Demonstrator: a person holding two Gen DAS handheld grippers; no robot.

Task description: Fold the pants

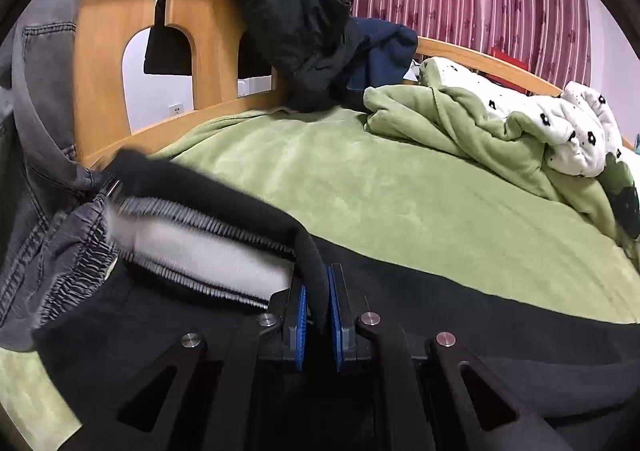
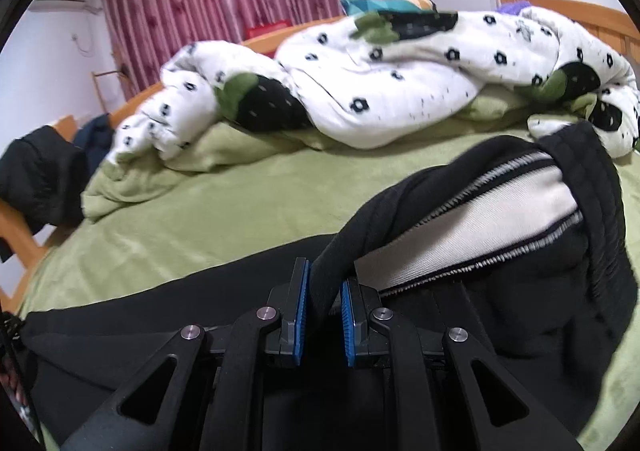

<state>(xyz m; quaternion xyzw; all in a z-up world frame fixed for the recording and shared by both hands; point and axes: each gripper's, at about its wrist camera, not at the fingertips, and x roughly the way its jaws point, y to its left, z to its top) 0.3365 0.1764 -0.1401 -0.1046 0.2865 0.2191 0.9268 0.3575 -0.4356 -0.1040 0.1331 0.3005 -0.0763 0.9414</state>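
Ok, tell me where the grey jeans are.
Left wrist view only: the grey jeans hang at the far left edge, touching the black pants held by the left hand-held gripper, before the wooden headboard.

Two claws (image 1: 318, 307) (image 2: 324, 309), one pants (image 1: 224, 227).

A wooden bed (image 1: 132, 51) carries everything, covered by a green fleece blanket (image 1: 360, 187). Black pants (image 2: 120, 331) lie spread across its near part. A white quilt with black flower print (image 2: 400, 91) is bunched along the far side on rumpled green fleece. A black jacket (image 1: 280, 11) hangs over the wooden end board, its lower part resting on the blanket beside a dark blue garment (image 1: 384, 51).
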